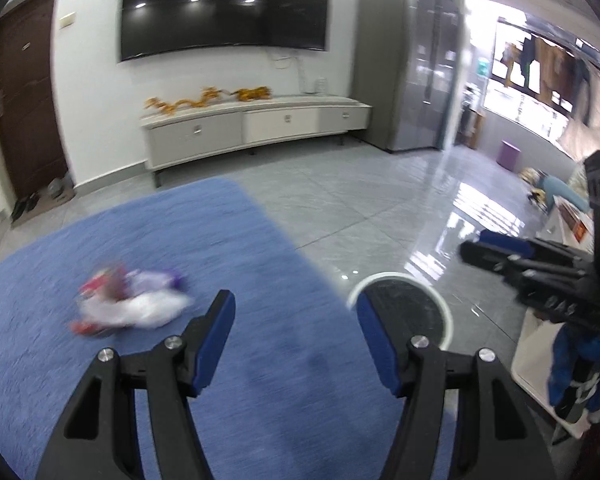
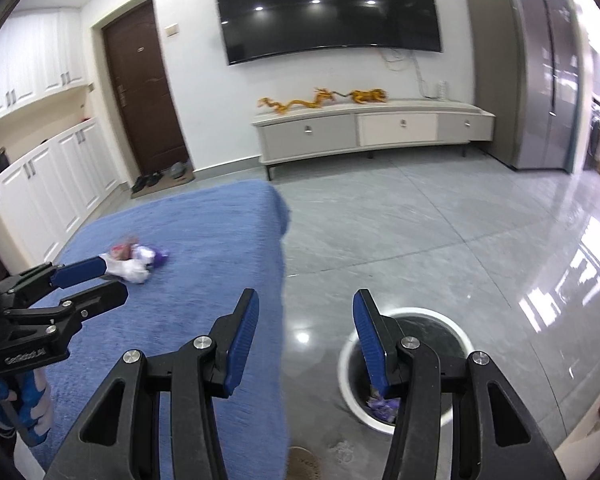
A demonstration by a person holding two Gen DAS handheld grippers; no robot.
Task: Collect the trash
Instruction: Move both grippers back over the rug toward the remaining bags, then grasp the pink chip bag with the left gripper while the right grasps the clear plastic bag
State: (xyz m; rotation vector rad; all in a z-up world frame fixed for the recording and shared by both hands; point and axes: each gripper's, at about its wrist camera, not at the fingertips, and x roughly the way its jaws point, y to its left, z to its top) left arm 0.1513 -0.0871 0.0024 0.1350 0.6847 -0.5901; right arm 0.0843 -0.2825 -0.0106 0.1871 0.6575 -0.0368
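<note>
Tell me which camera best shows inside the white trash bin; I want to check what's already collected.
The right wrist view: the trash bin opens toward the camera, with a purple wrapper on its bottom. The left wrist view catches only its rim and dark interior, partly hidden behind a finger.

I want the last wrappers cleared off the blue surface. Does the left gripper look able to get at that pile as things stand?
Probably yes. The left gripper is open and empty, and the pile of wrappers lies alone on the blue cover with nothing between them. The right gripper is off over the bin, out of the way.
</note>
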